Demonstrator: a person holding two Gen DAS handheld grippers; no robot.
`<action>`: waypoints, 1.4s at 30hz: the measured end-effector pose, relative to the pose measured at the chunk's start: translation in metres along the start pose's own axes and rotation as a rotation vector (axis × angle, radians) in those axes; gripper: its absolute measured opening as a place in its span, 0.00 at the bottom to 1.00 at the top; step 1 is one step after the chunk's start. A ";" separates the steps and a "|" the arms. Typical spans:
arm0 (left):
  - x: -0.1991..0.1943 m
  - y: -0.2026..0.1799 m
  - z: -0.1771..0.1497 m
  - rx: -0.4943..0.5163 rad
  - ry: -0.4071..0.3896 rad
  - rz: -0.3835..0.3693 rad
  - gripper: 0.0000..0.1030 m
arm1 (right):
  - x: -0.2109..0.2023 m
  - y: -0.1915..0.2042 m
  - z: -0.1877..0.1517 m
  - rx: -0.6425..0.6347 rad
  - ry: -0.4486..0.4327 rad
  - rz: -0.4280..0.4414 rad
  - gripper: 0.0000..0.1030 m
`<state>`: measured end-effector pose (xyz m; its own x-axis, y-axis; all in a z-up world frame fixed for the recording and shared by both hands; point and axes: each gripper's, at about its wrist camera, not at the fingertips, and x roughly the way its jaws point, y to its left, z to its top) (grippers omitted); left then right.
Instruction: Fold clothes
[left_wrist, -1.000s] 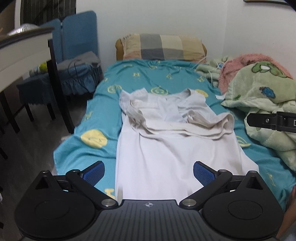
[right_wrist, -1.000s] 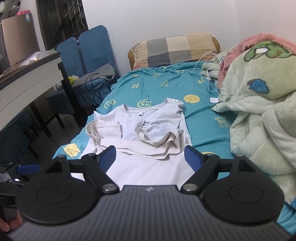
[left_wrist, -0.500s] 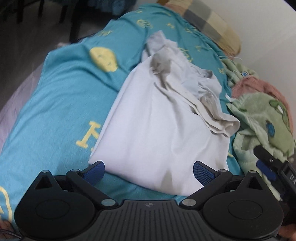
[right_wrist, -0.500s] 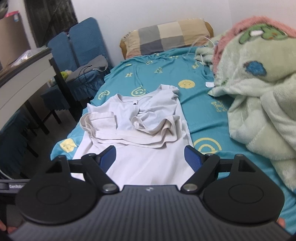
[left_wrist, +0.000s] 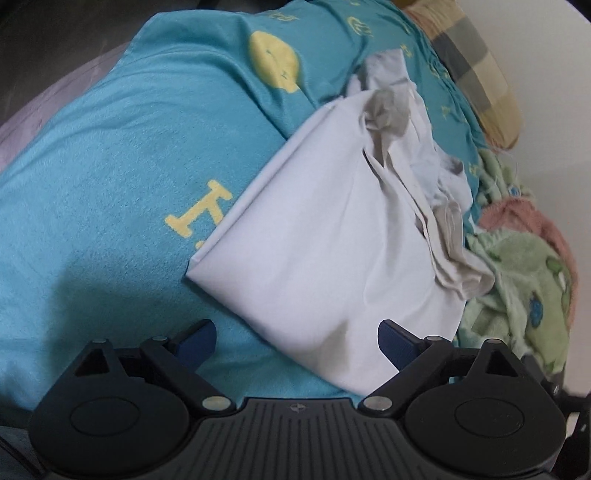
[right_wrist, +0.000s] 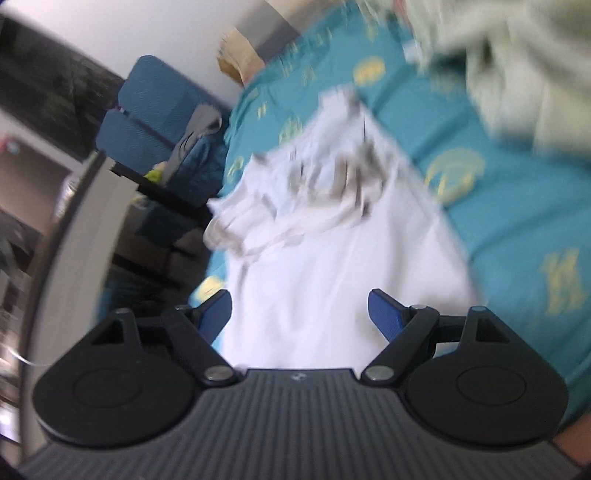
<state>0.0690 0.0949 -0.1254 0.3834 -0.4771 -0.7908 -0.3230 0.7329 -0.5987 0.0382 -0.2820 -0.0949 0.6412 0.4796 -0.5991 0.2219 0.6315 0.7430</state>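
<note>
1. Teal bedsheet (left_wrist: 110, 177) fills the frame, printed with a yellow letter "H" (left_wrist: 201, 218) and a smiley face (left_wrist: 273, 61).
2. White shirt (left_wrist: 325, 243) lies flat on it, sleeves bunched at the far end.
3. Green blanket (left_wrist: 524, 280) heaps just beside the shirt; a checked pillow (left_wrist: 476, 66) sits beyond.
4. Left gripper (left_wrist: 297, 338) is spread wide, empty, over the shirt's near hem.
5. Right gripper (right_wrist: 299, 308), blurred, gapes wide too, poised above white cloth, pinching nothing.
</note>
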 end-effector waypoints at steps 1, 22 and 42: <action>0.000 0.001 0.001 -0.009 -0.018 -0.009 0.91 | 0.006 -0.005 -0.003 0.045 0.037 0.016 0.80; -0.009 -0.001 0.008 -0.026 -0.162 -0.050 0.16 | 0.028 -0.073 -0.014 0.431 -0.014 -0.163 0.23; -0.159 -0.078 -0.037 0.114 -0.273 -0.216 0.08 | -0.116 0.019 -0.011 0.172 -0.276 0.017 0.08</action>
<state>0.0010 0.0956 0.0427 0.6542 -0.4905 -0.5757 -0.1172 0.6862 -0.7179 -0.0402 -0.3192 -0.0147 0.8154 0.2911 -0.5004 0.3157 0.5010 0.8059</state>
